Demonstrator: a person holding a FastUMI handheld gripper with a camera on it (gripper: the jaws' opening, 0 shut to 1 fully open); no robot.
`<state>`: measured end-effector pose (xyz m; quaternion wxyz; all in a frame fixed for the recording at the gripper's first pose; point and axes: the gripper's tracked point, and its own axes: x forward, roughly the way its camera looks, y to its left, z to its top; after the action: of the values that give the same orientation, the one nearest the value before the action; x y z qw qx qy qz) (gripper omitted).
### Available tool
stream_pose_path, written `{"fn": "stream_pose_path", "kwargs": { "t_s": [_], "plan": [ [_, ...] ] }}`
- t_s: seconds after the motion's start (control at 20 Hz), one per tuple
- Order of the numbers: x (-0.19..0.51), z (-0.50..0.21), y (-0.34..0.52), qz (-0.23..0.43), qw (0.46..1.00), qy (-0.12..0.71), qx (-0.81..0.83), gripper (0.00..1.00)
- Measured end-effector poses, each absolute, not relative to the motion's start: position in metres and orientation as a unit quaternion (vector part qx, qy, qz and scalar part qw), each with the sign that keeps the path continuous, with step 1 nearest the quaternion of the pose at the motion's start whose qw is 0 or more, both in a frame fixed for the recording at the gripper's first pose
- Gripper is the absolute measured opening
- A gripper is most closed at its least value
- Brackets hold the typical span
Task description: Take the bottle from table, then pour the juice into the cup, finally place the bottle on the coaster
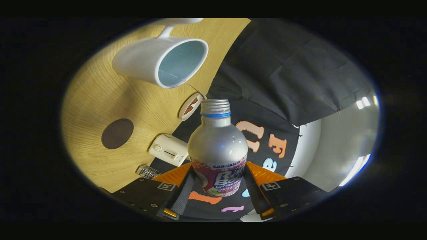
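Bottle (217, 146) clamped between jaws, near cup (160, 61)

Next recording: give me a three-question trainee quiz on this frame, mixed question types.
1. True or false: both fingers press on the bottle.
2. The bottle's mouth is: A) capped B) open
3. What dark round thing lies on the table, apart from the cup?

Key: 1 true. 2 B; the loose cap lies on the table beside the cup. 3 the coaster. The gripper holds the bottle at its lower body.
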<state>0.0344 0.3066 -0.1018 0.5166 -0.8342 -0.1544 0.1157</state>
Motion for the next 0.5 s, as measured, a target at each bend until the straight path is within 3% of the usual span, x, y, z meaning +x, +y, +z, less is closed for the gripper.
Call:
{"fn": "stream_pose_path", "kwargs": {
  "t_s": [0.5],
  "plan": [
    [0.0384, -0.0933, 0.3102, 0.112, 0.503, -0.168, -0.841, 0.77]
  ]
}}
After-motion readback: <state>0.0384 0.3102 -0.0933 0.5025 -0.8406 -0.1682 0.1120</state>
